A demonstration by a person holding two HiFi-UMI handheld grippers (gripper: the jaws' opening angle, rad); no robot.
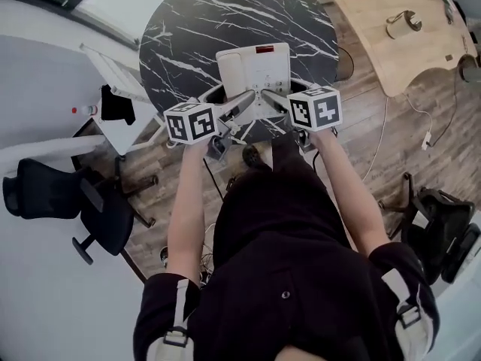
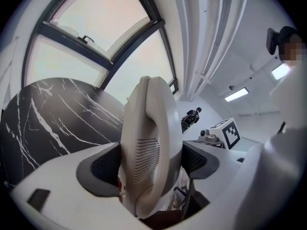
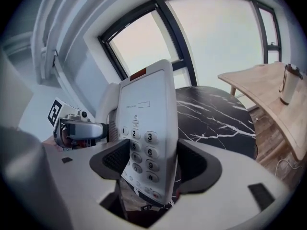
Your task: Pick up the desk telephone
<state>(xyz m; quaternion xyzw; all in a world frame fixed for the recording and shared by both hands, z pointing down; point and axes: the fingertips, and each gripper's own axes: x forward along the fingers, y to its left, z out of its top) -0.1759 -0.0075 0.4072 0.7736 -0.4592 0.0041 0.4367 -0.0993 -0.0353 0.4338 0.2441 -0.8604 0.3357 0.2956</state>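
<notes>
Left gripper view shows the left hand-held gripper (image 2: 151, 164) clamped on the handset (image 2: 146, 143) side of the desk telephone (image 1: 254, 68). In the right gripper view, the right hand-held gripper (image 3: 151, 164) is pinched on the edge by the keypad (image 3: 143, 150). Just beyond, the head view puts the phone between both grippers over the near rim of the black marbled counter (image 1: 188, 21). I cannot tell whether it still touches. The grasp looks made, with the lift in hand. Next, both grippers should rise together and level, so the handset stays seated.
</notes>
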